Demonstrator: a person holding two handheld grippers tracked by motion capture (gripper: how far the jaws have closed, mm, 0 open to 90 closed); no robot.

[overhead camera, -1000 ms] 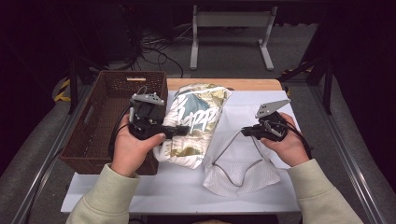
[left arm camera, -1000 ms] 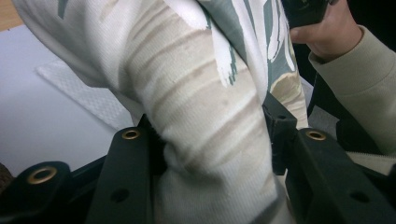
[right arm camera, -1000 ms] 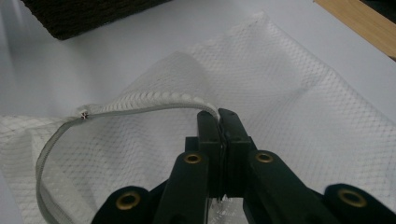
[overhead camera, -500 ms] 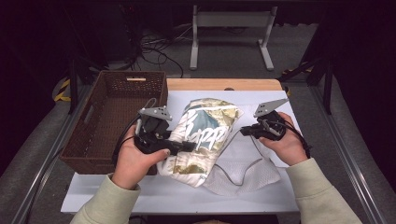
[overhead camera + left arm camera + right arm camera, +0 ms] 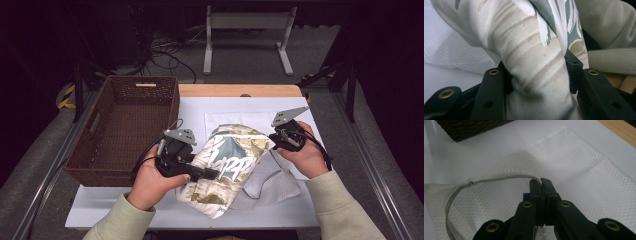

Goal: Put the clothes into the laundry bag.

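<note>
Basket (image 5: 125,127) sits at table's (image 5: 100,210) left edge, free table in front. Mesh bag (image 5: 272,182) lies mid-table, mostly hidden under shirt (image 5: 225,165). L gripper (image 5: 207,173) clamped on rolled shirt; R gripper (image 5: 541,182) pinched on bag's zip rim, lifting it.

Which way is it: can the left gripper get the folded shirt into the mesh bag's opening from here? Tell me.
Probably yes. The left gripper is clamped on the folded shirt, and the right gripper pinches the mesh bag by its zipper edge beside it. How wide the mouth gapes is unclear.
</note>
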